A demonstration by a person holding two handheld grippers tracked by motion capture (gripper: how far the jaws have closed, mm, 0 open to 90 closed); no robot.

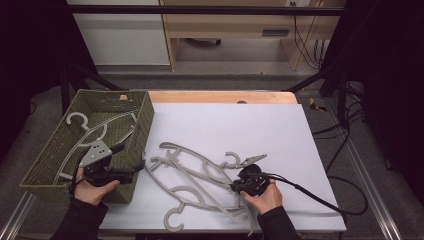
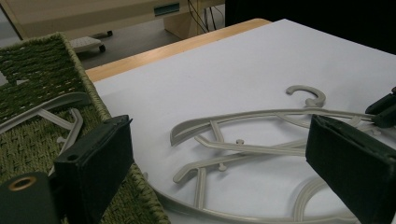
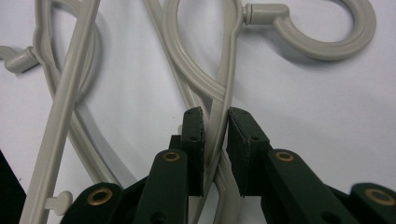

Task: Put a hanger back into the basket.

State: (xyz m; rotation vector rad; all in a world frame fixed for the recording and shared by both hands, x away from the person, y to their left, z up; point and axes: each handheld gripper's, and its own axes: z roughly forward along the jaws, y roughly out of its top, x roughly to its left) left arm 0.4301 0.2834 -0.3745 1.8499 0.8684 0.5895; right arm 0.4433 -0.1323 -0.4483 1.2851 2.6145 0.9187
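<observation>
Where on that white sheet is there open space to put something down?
The far half of the sheet, between the basket and its right edge, is bare, as is the strip right of the right claw. The near middle is crowded with tangled hangers.

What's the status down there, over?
Right hand-held gripper shut on hanger. Left hand-held gripper open, beside basket. Other hangers tangled underneath.

A wooden cabinet [image 1: 235, 25] stands across the top of the frame, black cables [image 1: 307, 45] hanging at upper right, grey floor [image 1: 225, 67] below.
</observation>
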